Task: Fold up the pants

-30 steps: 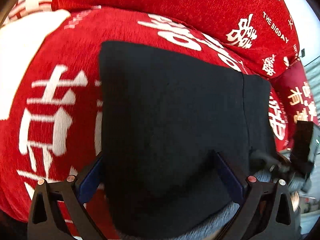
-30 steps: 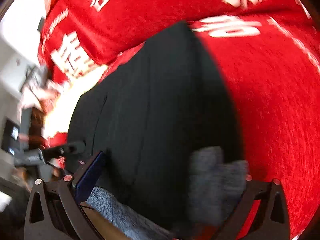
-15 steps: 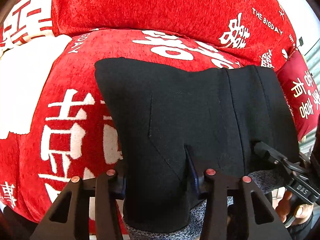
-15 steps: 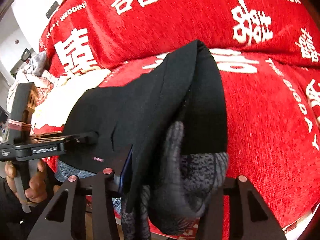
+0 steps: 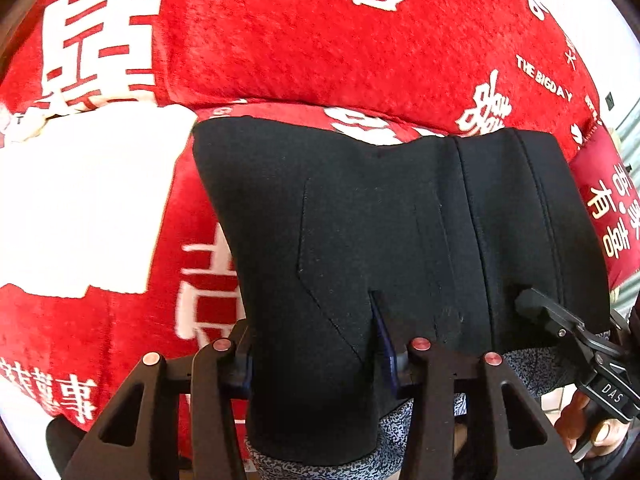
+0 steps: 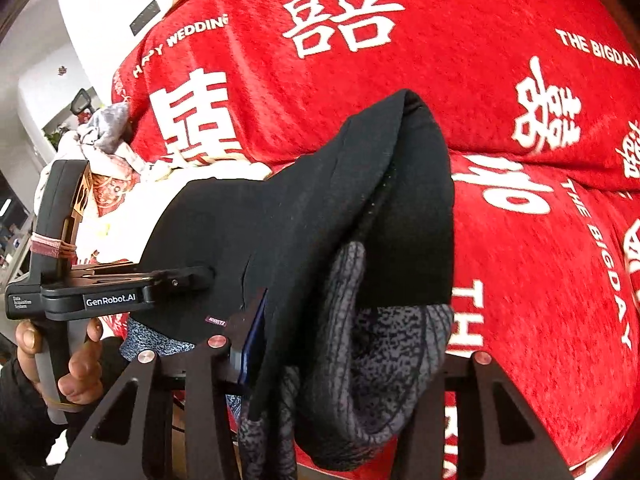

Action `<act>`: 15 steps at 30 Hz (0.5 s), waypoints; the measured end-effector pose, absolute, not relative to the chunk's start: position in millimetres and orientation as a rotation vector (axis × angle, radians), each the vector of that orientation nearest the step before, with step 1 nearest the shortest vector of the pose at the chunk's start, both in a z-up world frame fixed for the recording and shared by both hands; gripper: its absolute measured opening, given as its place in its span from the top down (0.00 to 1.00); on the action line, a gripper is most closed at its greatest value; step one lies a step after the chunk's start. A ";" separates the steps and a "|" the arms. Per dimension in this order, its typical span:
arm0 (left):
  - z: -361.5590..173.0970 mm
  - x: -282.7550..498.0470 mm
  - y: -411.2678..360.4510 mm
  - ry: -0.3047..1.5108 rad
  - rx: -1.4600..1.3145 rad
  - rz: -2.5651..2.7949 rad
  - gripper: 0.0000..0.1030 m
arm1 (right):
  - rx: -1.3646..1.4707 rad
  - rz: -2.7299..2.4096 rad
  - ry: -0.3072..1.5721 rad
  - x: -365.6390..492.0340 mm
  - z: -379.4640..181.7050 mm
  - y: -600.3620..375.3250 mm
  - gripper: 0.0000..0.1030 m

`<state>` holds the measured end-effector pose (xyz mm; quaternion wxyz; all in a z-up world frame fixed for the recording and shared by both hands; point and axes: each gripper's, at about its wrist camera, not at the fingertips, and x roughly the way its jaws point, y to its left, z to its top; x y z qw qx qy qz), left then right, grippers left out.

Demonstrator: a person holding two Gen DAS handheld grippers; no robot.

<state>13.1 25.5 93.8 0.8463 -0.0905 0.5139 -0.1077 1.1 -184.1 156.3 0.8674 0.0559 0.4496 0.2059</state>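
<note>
The black pants (image 5: 380,232) with a speckled grey lining (image 6: 372,344) lie partly folded on a red sofa and are lifted at their near edge. My left gripper (image 5: 316,352) is shut on the near left edge of the pants. My right gripper (image 6: 340,360) is shut on the near right edge, where black cloth and grey lining bunch between its fingers and hide the right finger. The right gripper also shows in the left wrist view (image 5: 560,328), and the left gripper in the right wrist view (image 6: 160,284), both clamped on the pants.
The red sofa cover (image 5: 320,48) with white characters covers seat and backrest (image 6: 460,40). A white patch (image 5: 80,200) lies on the seat at left. A pile of clothes (image 6: 104,128) sits at the sofa's far left end.
Both grippers closed from wide open onto the near edge of the pants and then lifted it. The cloth now bunches and rises off the seat.
</note>
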 end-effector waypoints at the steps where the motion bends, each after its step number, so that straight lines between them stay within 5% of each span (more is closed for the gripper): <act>1: 94.6 13.3 28.5 1.083 -0.191 -0.222 0.55 | 0.117 0.436 0.940 3.0 157.3 -179.4 0.53; 15: 81.2 35.7 62.9 1.133 -0.199 -0.172 0.54 | 0.137 0.443 1.010 32.1 141.1 -140.9 0.53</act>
